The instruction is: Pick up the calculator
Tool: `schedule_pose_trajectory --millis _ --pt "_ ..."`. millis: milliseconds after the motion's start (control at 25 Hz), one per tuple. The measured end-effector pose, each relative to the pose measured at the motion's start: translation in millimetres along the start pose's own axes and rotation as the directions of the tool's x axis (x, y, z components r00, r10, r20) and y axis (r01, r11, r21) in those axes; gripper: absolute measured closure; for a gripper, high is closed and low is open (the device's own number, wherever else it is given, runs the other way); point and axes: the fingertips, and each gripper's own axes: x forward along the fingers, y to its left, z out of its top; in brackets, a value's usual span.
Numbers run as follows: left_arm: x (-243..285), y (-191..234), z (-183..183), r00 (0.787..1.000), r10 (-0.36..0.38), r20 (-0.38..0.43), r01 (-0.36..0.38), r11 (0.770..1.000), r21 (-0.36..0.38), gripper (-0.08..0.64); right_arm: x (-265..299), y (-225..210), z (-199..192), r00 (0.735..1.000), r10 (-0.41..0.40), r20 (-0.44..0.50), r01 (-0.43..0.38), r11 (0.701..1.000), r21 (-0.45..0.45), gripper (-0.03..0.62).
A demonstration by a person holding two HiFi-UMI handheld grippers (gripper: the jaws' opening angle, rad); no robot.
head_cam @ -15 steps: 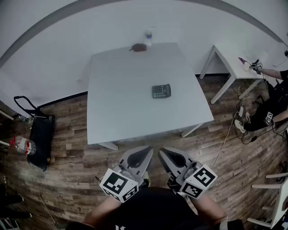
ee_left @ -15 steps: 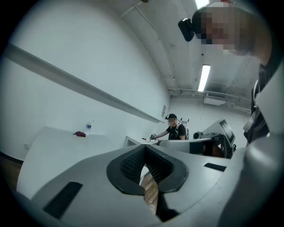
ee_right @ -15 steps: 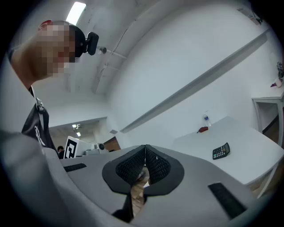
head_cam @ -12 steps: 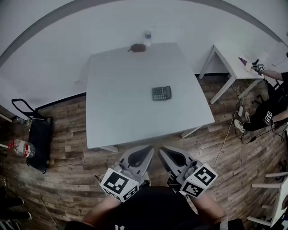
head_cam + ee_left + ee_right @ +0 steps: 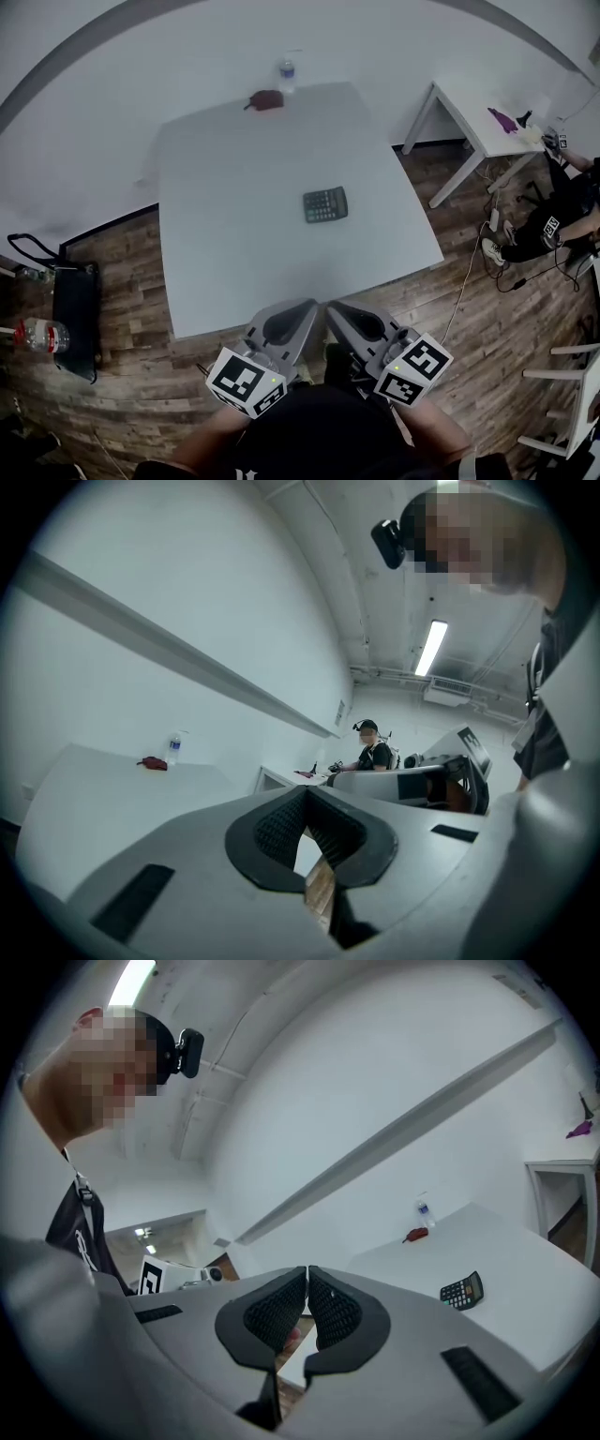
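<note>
A dark calculator lies flat on the white table, right of the table's middle; it also shows in the right gripper view, calculator. Both grippers are held side by side at the table's near edge, well short of the calculator. The left gripper has its jaws together with nothing between them, as the left gripper view confirms, left gripper. The right gripper is shut and empty too, right gripper.
A water bottle and a dark red object sit at the table's far edge. A second white table stands to the right, with a seated person beside it. A black cart stands at the left on the wood floor.
The head view has shifted: the table and calculator now sit nearer to the grippers, whose tips reach the table's near edge. Both grippers keep the same closed pose.
</note>
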Motion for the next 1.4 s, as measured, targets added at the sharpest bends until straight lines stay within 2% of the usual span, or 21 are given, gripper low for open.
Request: schedule_pose_trajectory --millis 200,360,480,600,680,800,1000,1160,1280,1400 --pt "37 30 7 1.0 0.014 0.02 -0.013 1.0 -0.009 0.555 26 -47 14 0.999 0.033 -0.028 -0.031 0.998 0.062 0.577" --pt "70 56 11 0.999 0.04 0.035 -0.039 0.999 -0.027 0.555 51 -104 25 0.995 0.064 -0.071 -0.054 0.989 0.135 0.577" --pt "92 73 18 0.998 0.064 0.028 -0.063 0.998 -0.028 0.555 66 -162 24 0.991 0.058 -0.12 -0.031 0.975 0.218 0.575" --pt "111 90 21 0.995 0.104 0.008 -0.103 0.993 -0.051 0.555 76 -231 4 0.977 0.032 -0.211 0.035 0.952 0.305 0.569" --pt "123 98 19 0.992 0.124 -0.006 -0.124 0.99 -0.068 0.555 82 -282 -18 0.959 -0.005 -0.284 0.107 0.933 0.344 0.558" --pt "139 110 15 0.987 0.155 -0.033 -0.157 0.984 -0.085 0.555 91 -350 -57 0.922 -0.046 -0.385 0.215 0.887 0.408 0.51" --pt "150 129 4 0.973 0.218 -0.073 -0.225 0.967 -0.115 0.555 113 -422 -105 0.853 -0.044 -0.52 0.316 0.836 0.448 0.481" --pt "160 138 5 0.969 0.239 -0.058 -0.245 0.958 -0.146 0.555 128 -452 -139 0.792 0.017 -0.61 0.351 0.805 0.478 0.469" --pt "162 144 1 0.963 0.259 -0.073 -0.268 0.95 -0.158 0.555 139 -458 -157 0.755 0.062 -0.653 0.353 0.8 0.484 0.466" --pt "159 148 -8 0.952 0.286 -0.105 -0.3 0.942 -0.152 0.555 145 -460 -171 0.728 0.091 -0.68 0.354 0.799 0.486 0.466"
